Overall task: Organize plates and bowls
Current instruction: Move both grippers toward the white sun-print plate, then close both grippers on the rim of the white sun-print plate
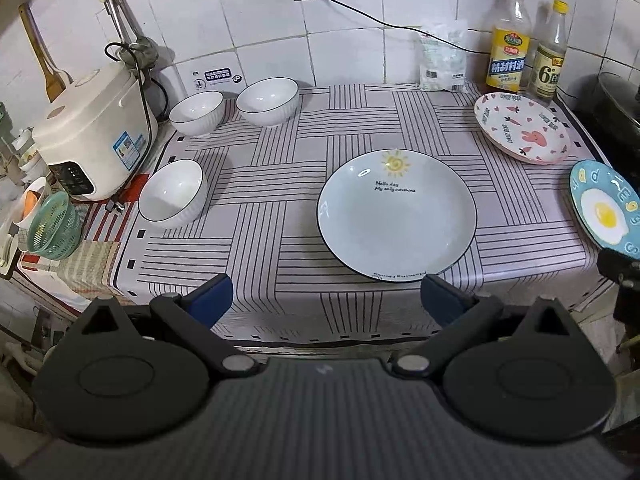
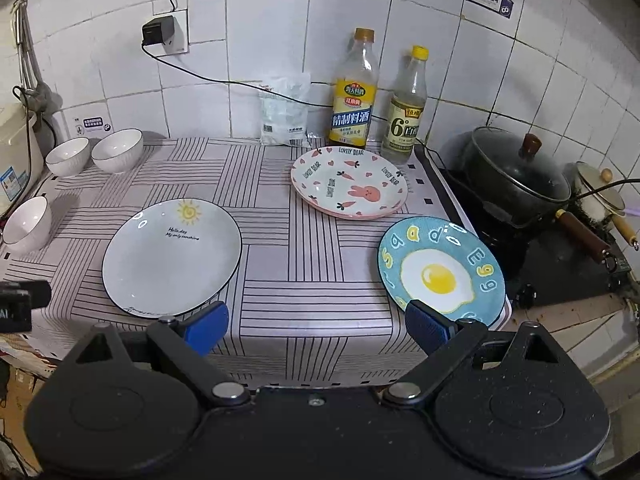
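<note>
Sorting not begun, by my reading: three plates lie apart, sun plate (image 1: pixel 396 216) near the bench's front edge, rabbit plate (image 2: pixel 349 184) at back right, egg plate (image 2: pixel 440 270) at front right corner. Three bowls (image 1: pixel 174 194) stand unstacked along the left edge. Left gripper (image 1: pixel 326 300) and right gripper (image 2: pixel 316 326) both spread, empty.

Dim overhead light, soft shadows, slight plate glare, fisheye-bent edges, dark corners.

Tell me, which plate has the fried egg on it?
The round blue ceramic plate at the table's right edge, beside the stove. The white plate shows a sun, and the pink-rimmed plate shows a rabbit.
</note>
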Tool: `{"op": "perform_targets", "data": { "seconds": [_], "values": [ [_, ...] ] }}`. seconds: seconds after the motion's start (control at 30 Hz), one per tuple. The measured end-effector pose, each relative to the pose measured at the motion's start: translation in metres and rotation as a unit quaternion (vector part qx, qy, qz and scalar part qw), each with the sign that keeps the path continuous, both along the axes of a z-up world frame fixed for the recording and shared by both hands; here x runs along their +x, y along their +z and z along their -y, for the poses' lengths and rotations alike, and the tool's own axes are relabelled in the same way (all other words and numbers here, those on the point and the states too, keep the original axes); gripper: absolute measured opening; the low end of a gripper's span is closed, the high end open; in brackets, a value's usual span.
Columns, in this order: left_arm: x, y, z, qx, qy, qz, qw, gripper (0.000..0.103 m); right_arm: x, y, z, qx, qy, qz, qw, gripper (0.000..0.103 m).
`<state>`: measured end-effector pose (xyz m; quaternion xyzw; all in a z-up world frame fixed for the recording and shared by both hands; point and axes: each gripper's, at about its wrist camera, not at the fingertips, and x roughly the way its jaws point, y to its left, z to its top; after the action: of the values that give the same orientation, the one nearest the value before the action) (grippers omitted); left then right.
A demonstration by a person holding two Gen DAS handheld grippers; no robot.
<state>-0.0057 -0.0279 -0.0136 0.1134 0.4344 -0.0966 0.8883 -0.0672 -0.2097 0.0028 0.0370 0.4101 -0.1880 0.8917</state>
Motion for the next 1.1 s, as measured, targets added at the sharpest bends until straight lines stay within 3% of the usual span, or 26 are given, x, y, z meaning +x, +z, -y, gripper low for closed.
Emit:
{"op": "perform_targets", "data": {
  "seconds": [0.47,0.73,0.93,1.1],
  "values": [
    [-0.008,-0.002,0.002,-0.009,-0.008,0.002,0.9999,0.102,-0.007,0.008,0.001,-0.009,-0.007,0.011,1.0,0.097],
    [-0.01,-0.001,-0.003,-0.011,0.007,0.035,0.9993,0.102,-0.012,0.011,0.001,-0.019,-0.006,0.038,0.999,0.097],
    [-0.01,-0.007,-0.01,-0.038,0.0,0.034,0.9987,0.102,-0.016,0.008,0.001,-0.025,-0.001,0.06,0.998,0.097],
    [0.0,-0.016,-0.013,-0.031,0.007,0.056,0.9979,0.103,-0.013,-0.002,-0.002,-0.046,0.006,0.068,0.997,0.097]
  ]
}}
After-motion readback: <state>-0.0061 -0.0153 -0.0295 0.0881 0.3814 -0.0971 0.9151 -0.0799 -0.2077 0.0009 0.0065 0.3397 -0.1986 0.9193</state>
